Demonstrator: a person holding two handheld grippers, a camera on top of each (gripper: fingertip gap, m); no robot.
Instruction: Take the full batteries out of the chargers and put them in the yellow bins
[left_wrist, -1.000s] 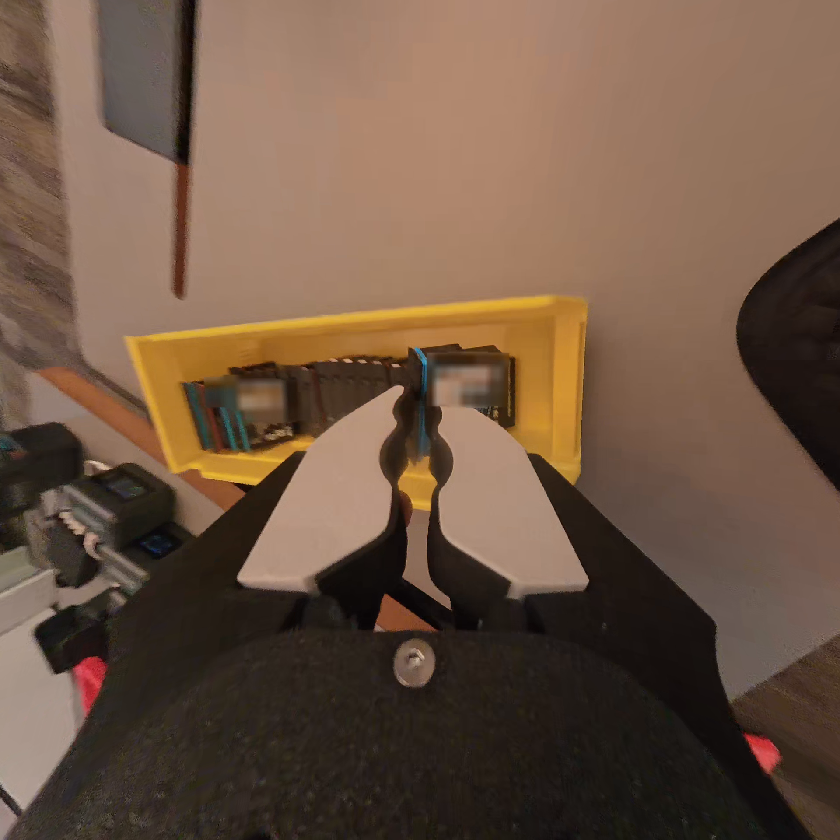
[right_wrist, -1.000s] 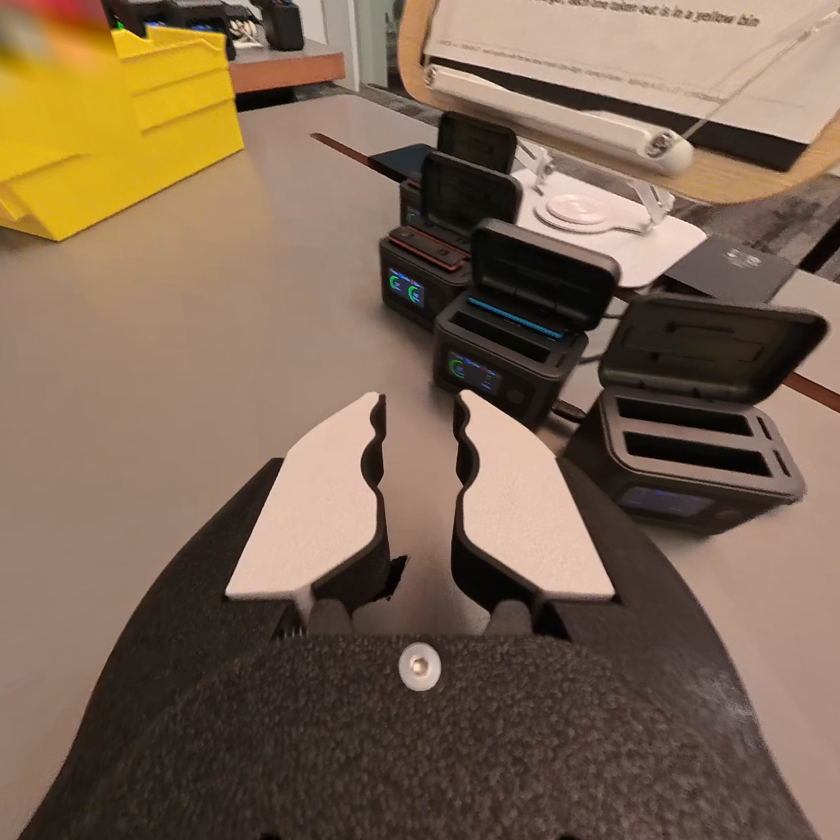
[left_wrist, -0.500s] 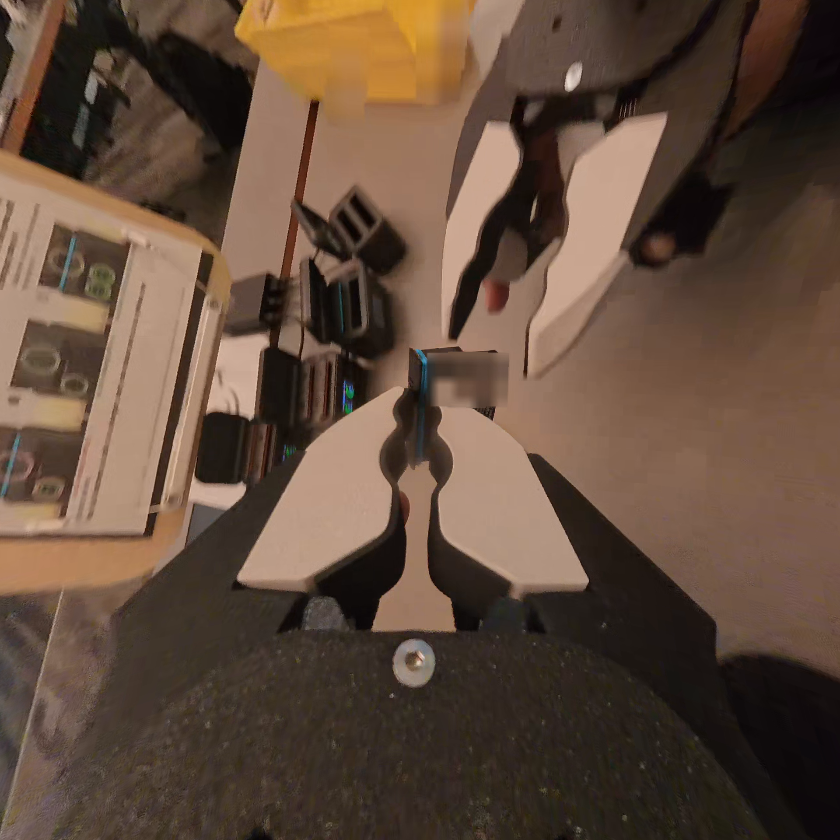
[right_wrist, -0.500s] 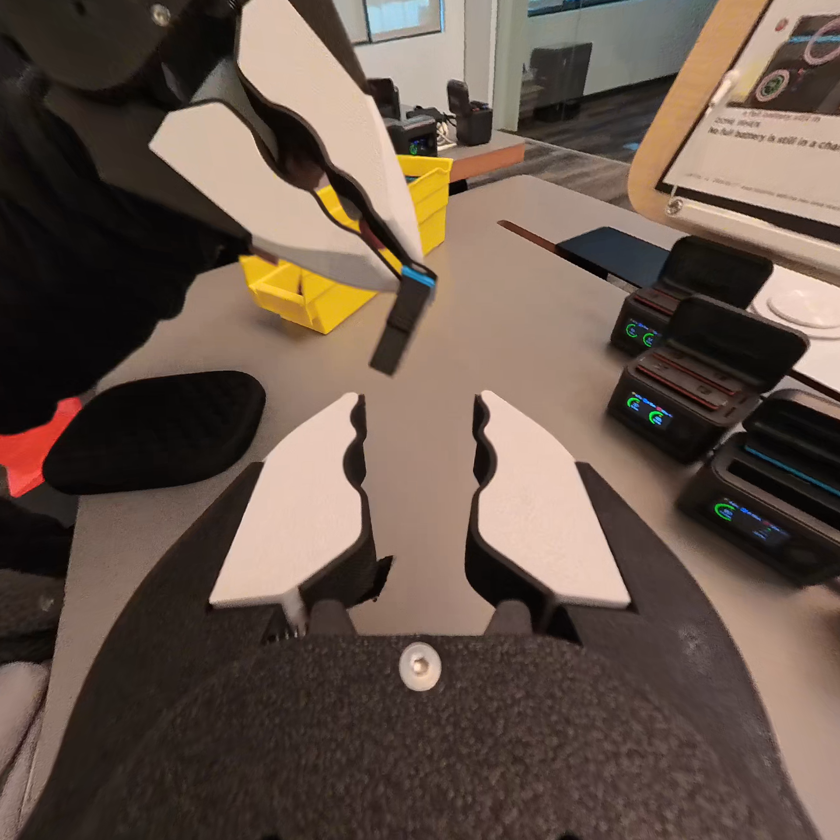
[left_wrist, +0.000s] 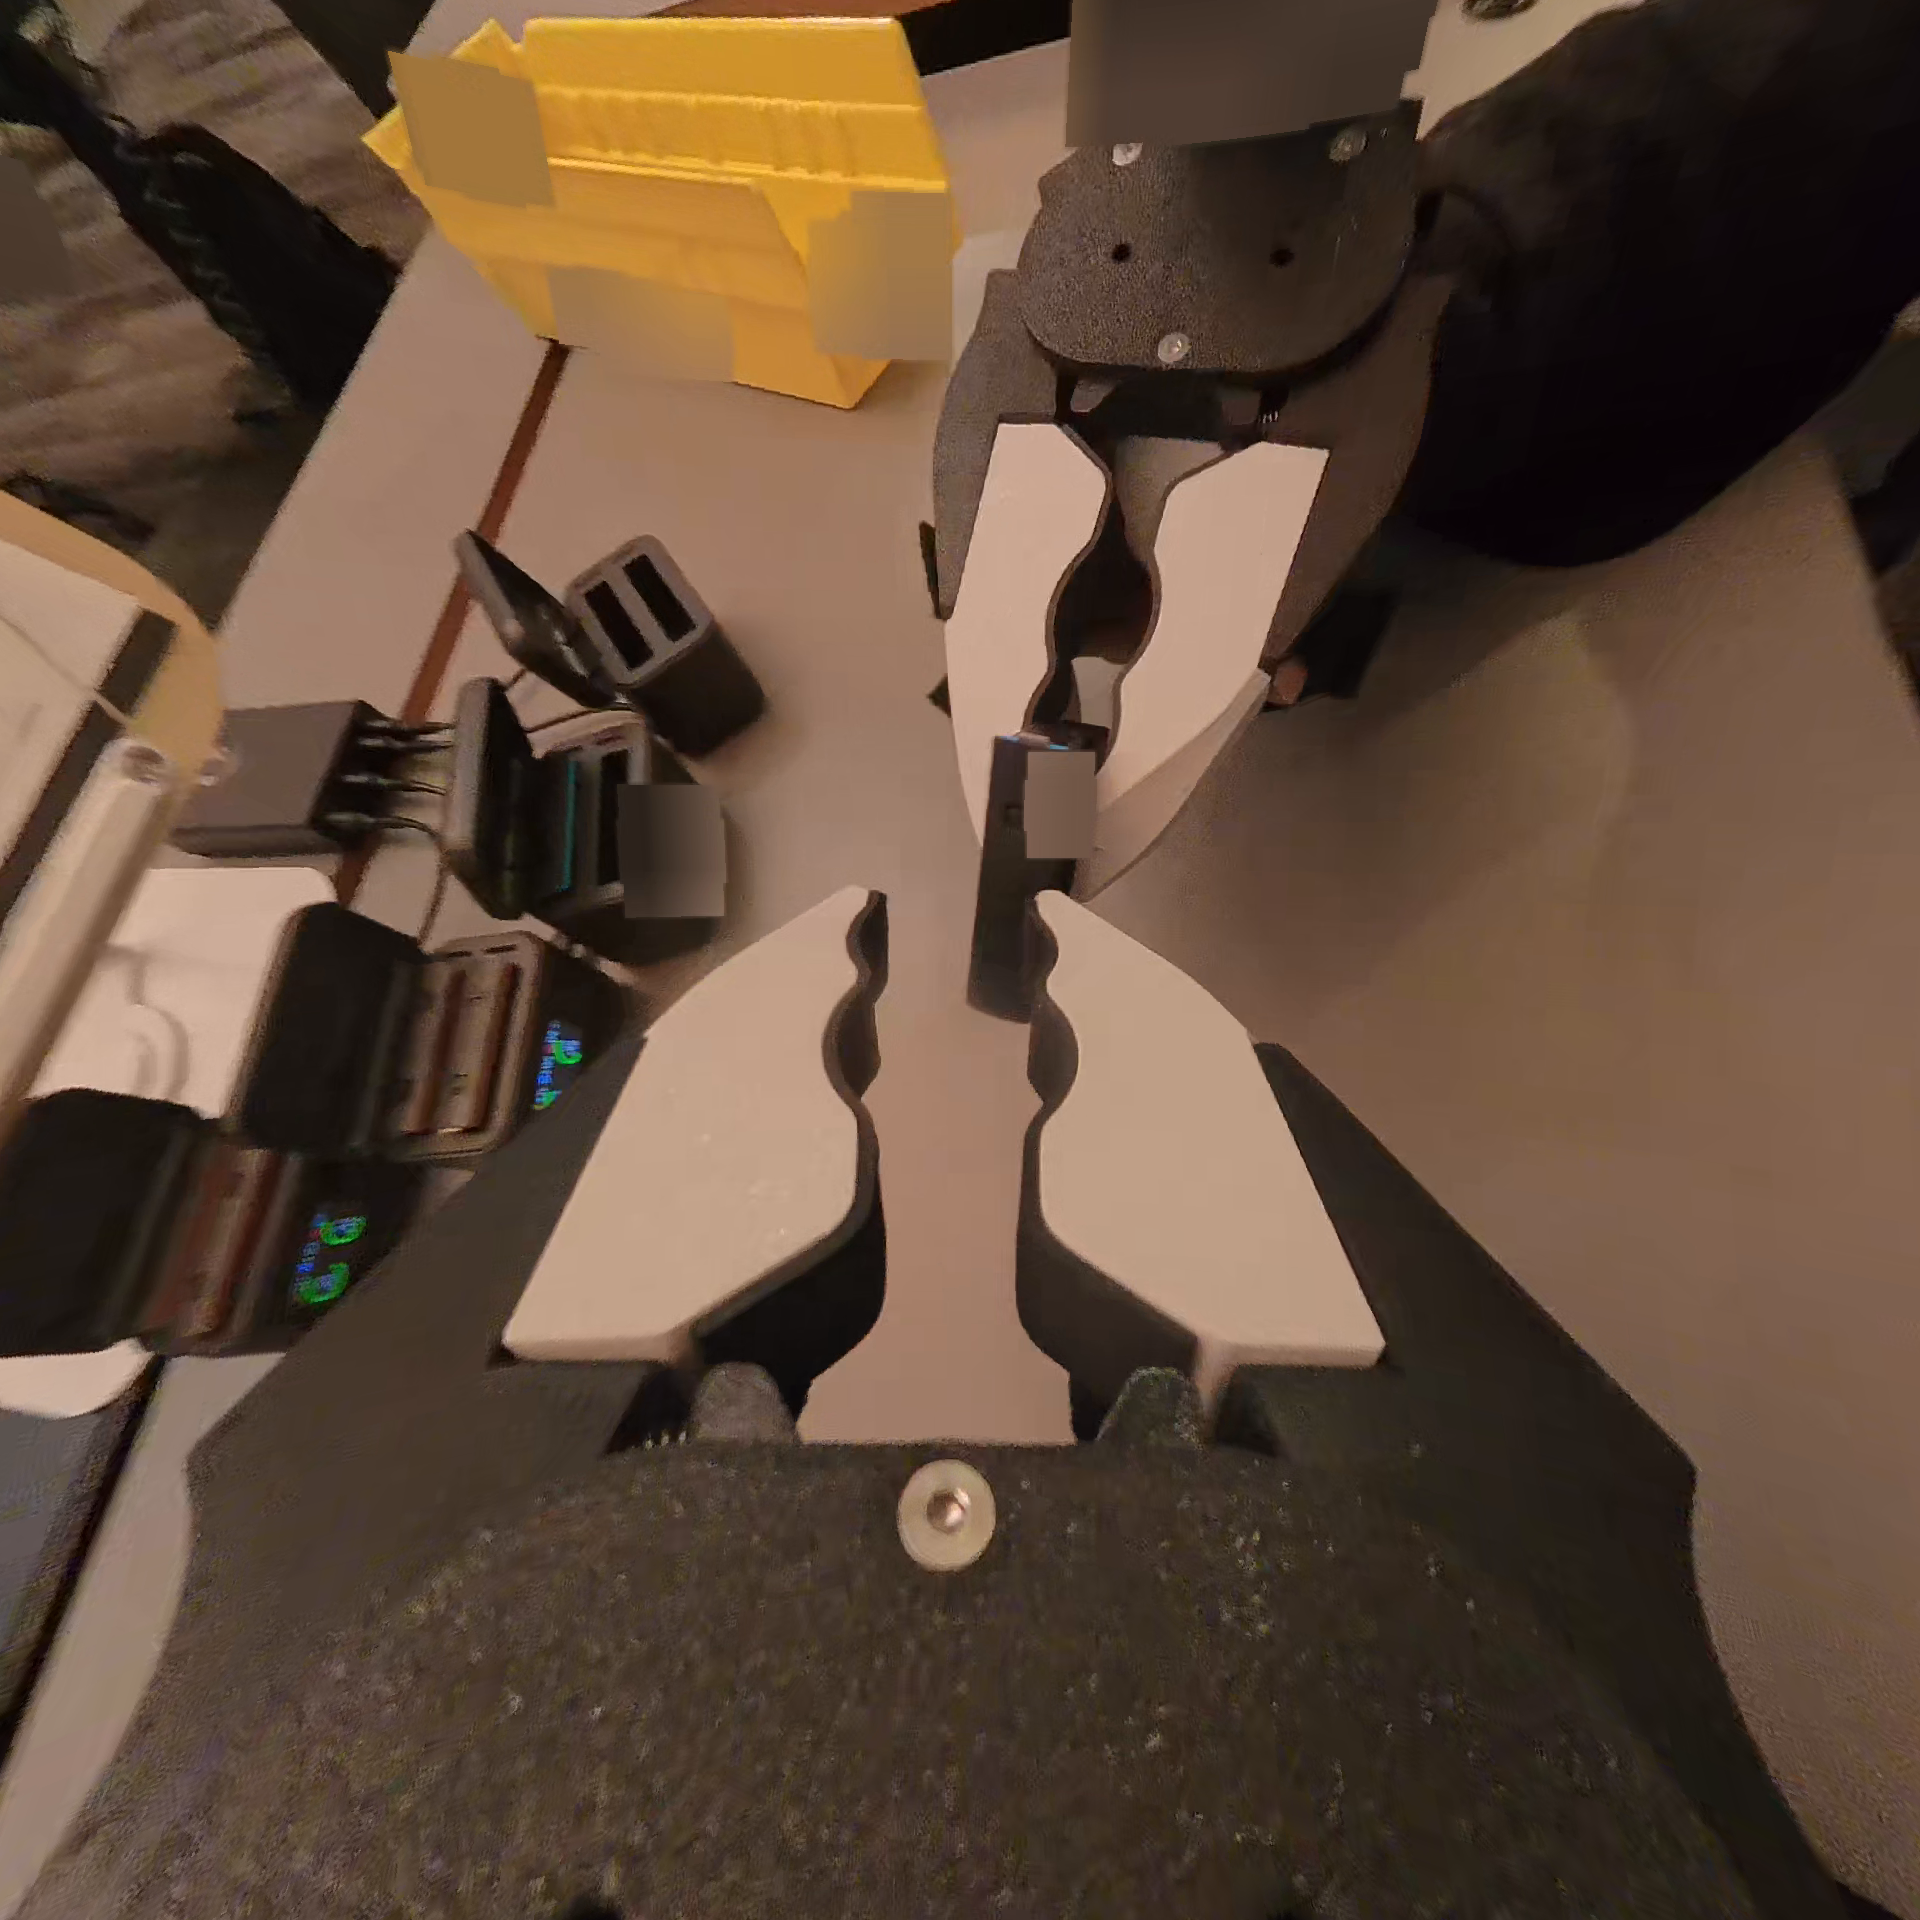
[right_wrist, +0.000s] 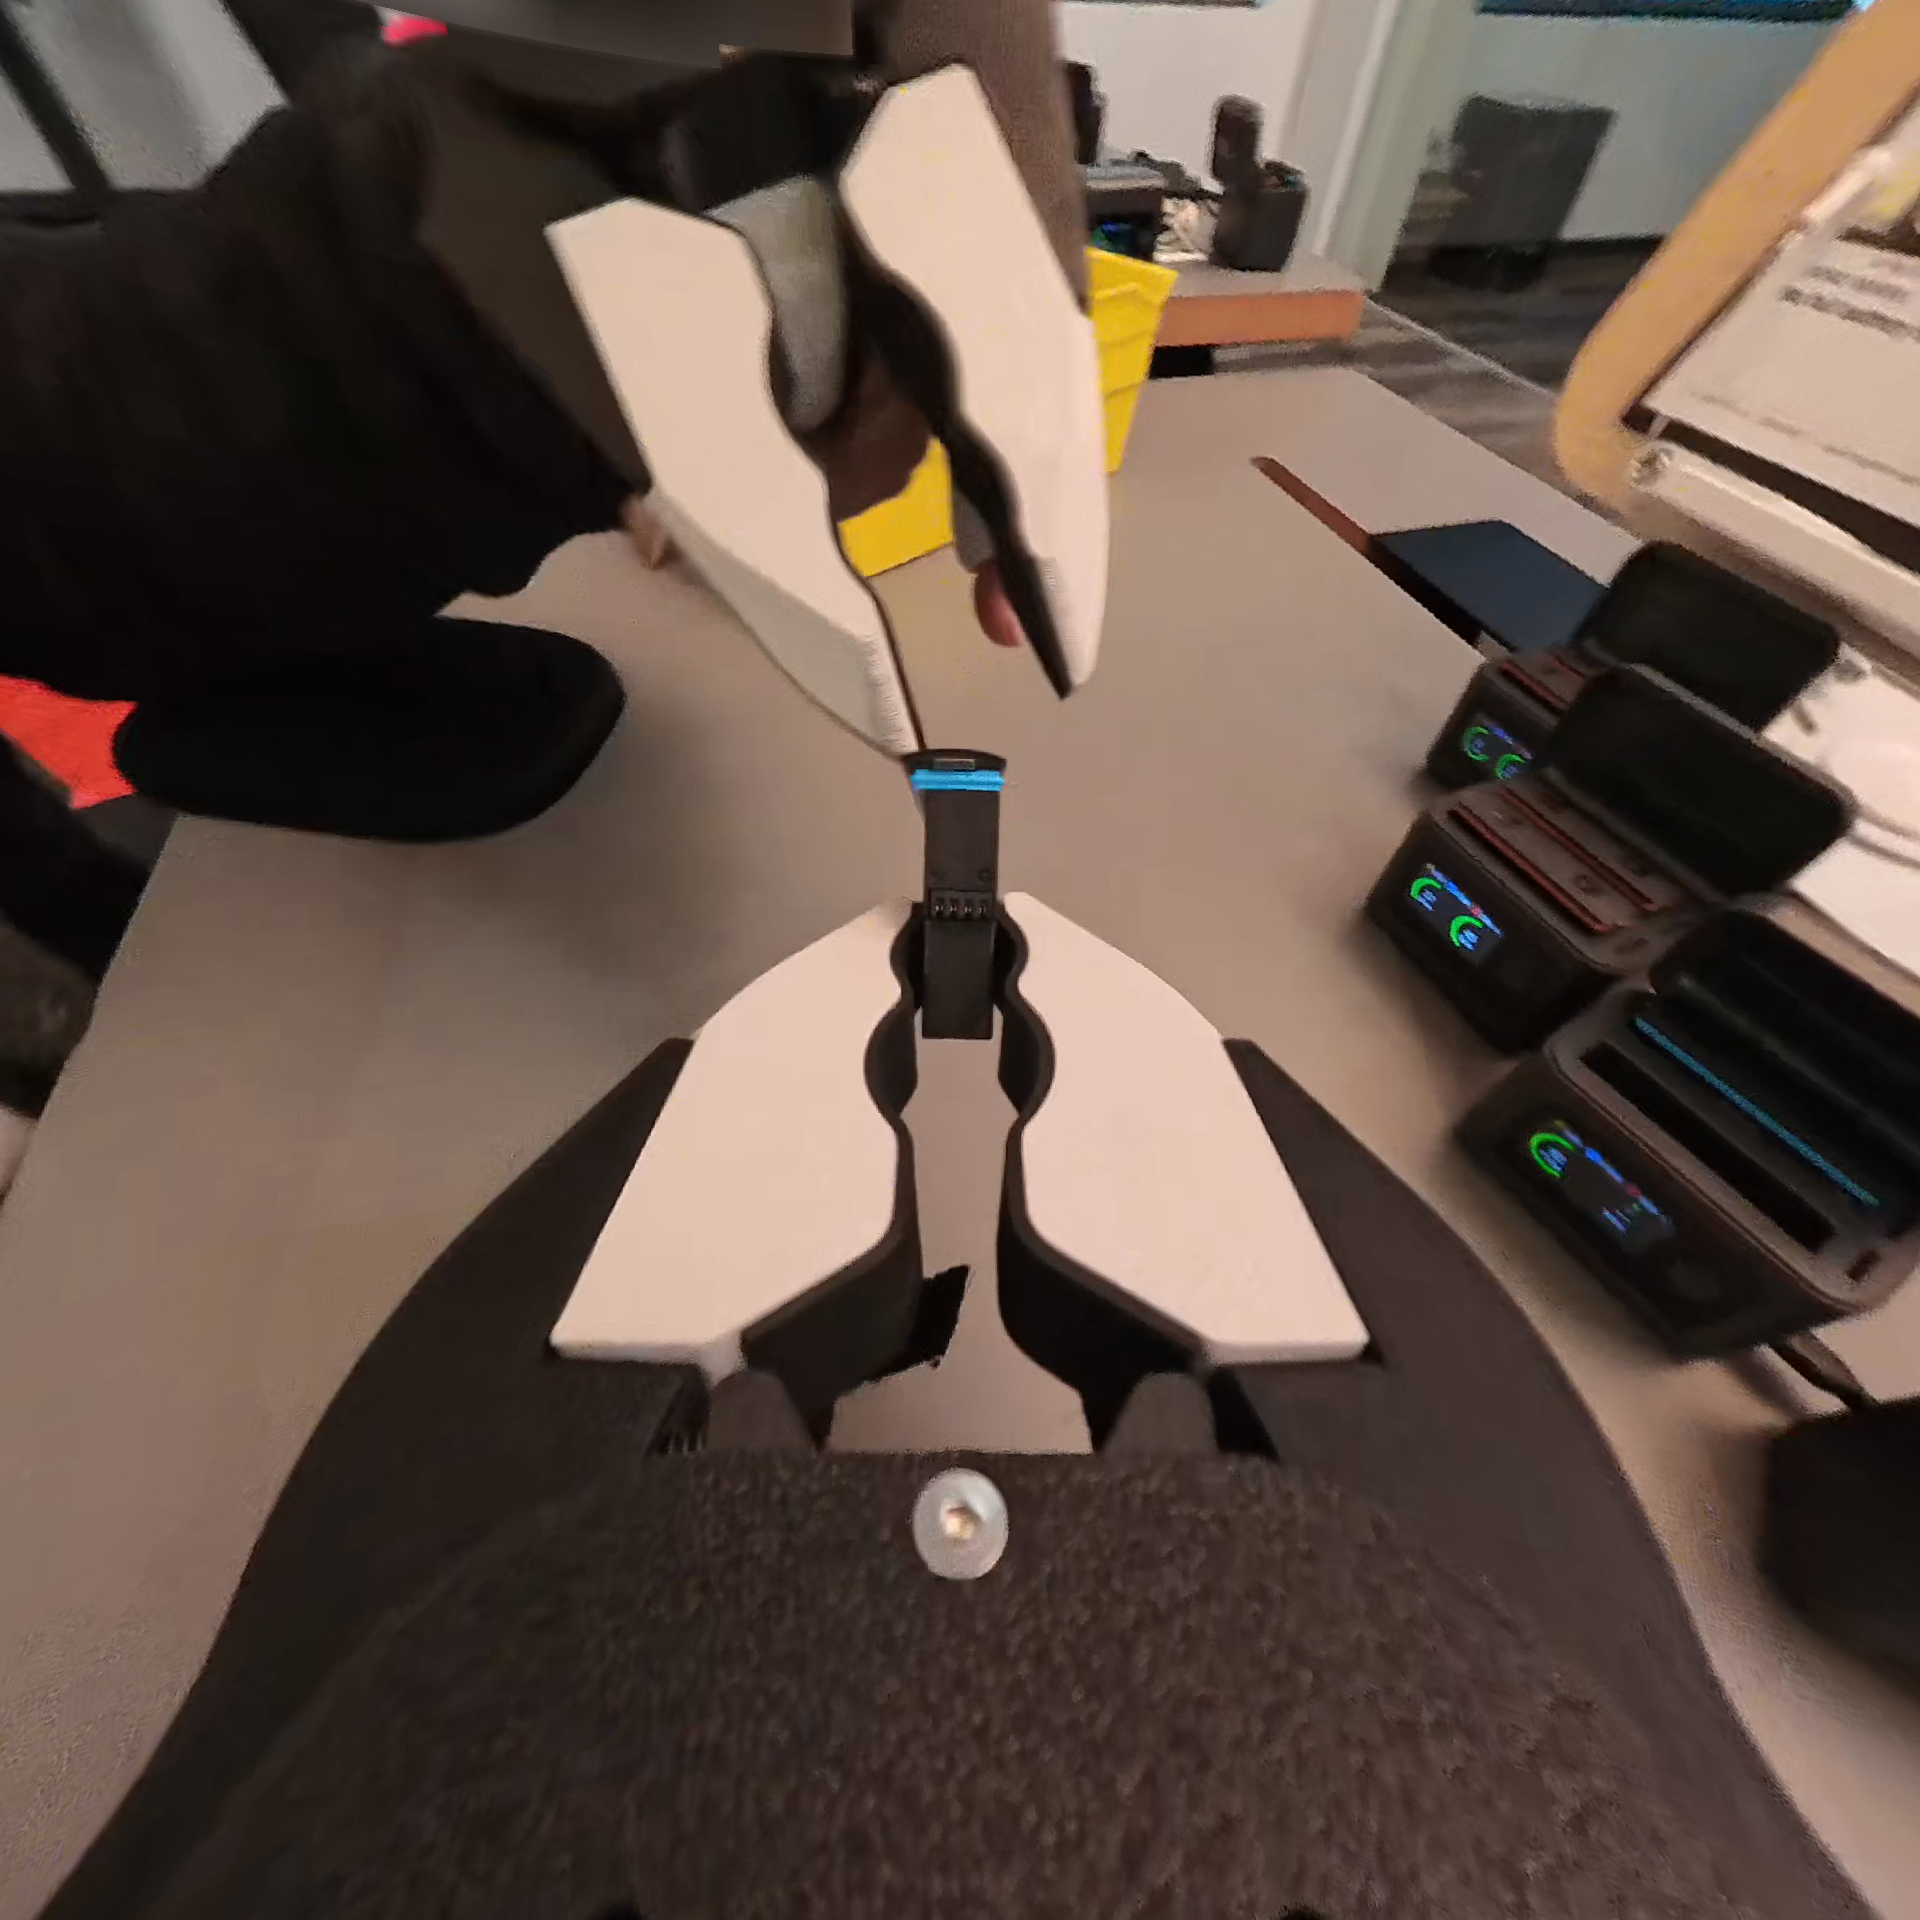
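- The battery (right_wrist: 958, 914), a slim black slab with a blue band at its 12 o'clock end, is standing upright.
- The right gripper (right_wrist: 956, 966) fingers are clamping its lower end.
- The left gripper (left_wrist: 961, 961) fingers are standing apart, empty, above the band.

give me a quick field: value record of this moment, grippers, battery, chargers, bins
left gripper: open, jaws apart, nothing clamped
right gripper: shut on the battery
battery: black with a blue band at its far end, held in the air over the table, between the two grippers
chargers: in a row on the table, lids open, green rings lit on some screens
empty charger: both slots bare
yellow bins: stacked at the table's far end
step: battery not yet in a bin
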